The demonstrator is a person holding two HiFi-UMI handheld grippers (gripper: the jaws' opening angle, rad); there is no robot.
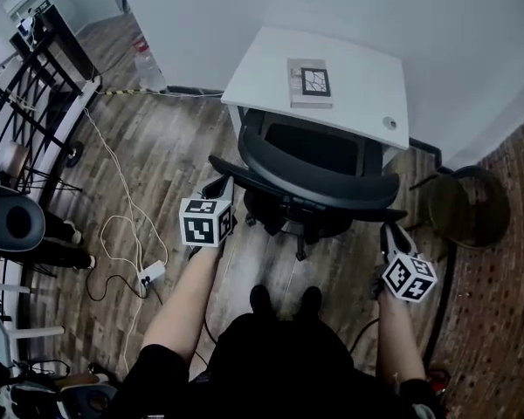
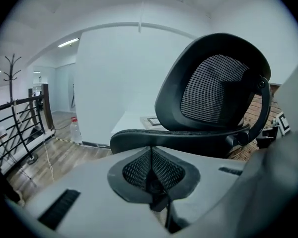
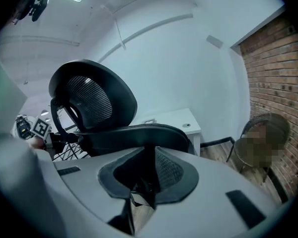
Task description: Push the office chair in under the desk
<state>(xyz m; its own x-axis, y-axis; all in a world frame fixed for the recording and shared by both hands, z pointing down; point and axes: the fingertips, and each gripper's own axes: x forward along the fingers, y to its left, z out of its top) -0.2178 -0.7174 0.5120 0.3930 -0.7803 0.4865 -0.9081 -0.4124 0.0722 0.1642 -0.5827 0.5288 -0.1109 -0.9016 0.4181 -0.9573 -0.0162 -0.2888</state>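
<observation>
Two grippers at a black office chair that stands close before the white slab-topped desk, seat at the desk's edge.
Curved plastic back frame, mesh panel; left gripper jaws together at the frame's left end; right gripper jaws narrow, pinching its right end.

A round chair stands beside the brick wall.
</observation>
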